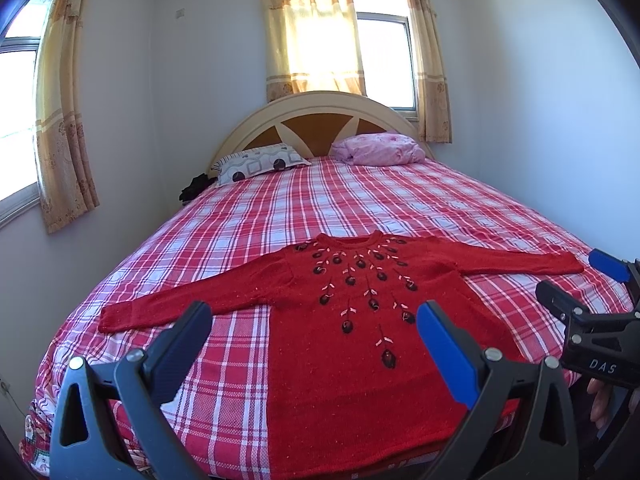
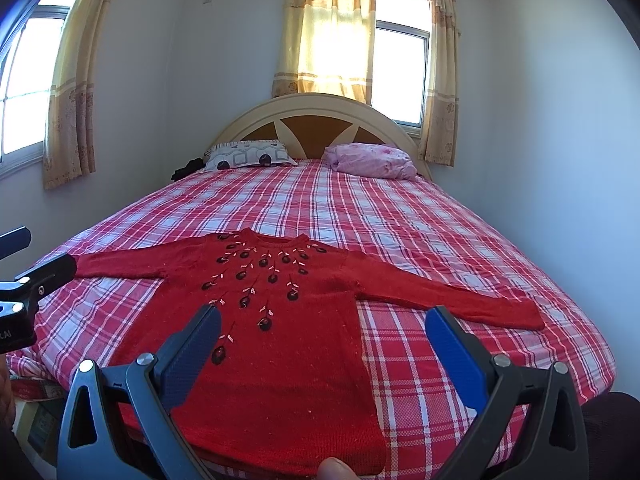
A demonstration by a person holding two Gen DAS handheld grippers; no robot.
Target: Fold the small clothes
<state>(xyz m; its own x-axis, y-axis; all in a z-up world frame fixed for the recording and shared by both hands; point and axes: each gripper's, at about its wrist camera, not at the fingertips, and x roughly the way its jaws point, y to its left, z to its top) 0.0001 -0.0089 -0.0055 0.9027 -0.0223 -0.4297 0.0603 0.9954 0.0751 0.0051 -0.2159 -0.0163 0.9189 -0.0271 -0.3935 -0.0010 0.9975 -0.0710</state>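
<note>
Left wrist view: the left claw [image 1: 314, 334] is hovering with jaws apart over the red sweater [image 1: 340, 320], which is lying flat on the bed [image 1: 400, 208].

Right wrist view: the right claw [image 2: 322, 338] is likewise gaping, empty. A shallow pinch risks snagging the checked sheet [image 2: 440, 360] too.

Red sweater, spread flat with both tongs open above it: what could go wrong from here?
1. The red sweater has its hem at the bed's near edge; a tug toward the person could slide it off the plaid sheet.
2. The left tongs and right tongs hang side by side over the body; reaching for opposite sleeves could make them collide.
3. A pinch may catch the sheet along with the knit, or snag the embroidered flowers.
</note>
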